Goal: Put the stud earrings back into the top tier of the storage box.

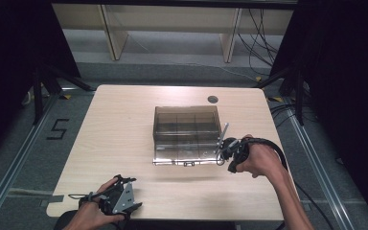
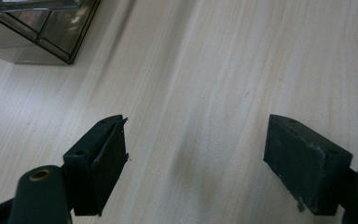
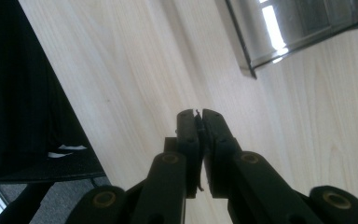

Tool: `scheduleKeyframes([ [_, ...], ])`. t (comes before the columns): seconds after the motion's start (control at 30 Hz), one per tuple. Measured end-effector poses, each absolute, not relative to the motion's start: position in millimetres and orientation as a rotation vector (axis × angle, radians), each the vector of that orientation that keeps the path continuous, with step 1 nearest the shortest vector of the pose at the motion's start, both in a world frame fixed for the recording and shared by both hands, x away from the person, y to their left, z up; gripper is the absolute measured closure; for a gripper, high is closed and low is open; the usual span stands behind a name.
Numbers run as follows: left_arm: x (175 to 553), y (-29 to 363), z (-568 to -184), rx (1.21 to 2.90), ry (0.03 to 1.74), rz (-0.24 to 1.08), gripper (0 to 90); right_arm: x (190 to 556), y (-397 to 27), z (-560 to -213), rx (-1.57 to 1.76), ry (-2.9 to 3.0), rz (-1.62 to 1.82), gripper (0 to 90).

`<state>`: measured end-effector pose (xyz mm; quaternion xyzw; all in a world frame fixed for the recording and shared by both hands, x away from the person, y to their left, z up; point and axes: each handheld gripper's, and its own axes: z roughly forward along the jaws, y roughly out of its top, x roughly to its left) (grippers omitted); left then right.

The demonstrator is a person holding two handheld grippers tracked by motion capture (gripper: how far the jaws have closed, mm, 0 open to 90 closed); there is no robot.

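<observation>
Smoked clear plastic organiser box (image 1: pixel 187 129) sits at the middle of the desk (image 1: pixel 120 129), slightly right of centre. Inner dividers split it into compartments; none show contents. Its lid (image 1: pixel 184 155) lies folded open toward the near side, flat on the desk, with a small latch at its near edge.

Right hand-held gripper (image 1: pixel 226 147) is at the box's near right corner, beside the right end of the open lid; contact with the lid cannot be told. Its jaws are clenched together with nothing visible between them, as the right gripper view confirms (image 3: pixel 198 122), over bare desk with the box corner off to the upper right (image 3: pixel 303 28).

Left hand-held gripper (image 1: pixel 124 194) rests at the near left edge of the desk, well apart from the box. Jaws released, spread wide over bare wood (image 2: pixel 196 158), nothing between them.
</observation>
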<state>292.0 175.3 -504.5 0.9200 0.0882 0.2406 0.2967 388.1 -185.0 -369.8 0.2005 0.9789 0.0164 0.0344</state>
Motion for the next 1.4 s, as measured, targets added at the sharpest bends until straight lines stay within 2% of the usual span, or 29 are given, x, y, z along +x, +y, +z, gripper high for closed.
scheduleKeyframes([
  [0.57,292,176,-503,2.439,0.234,0.646,20.5,420,-148,-349,0.511,2.993,0.125,86.7],
  [1.17,292,176,-504,2.43,0.227,0.649,20.5,463,-127,-382,0.581,3.017,0.067,86.7],
  [1.4,292,176,-504,2.429,0.222,0.657,20.5,468,-126,-392,0.675,3.033,0.039,86.7],
])
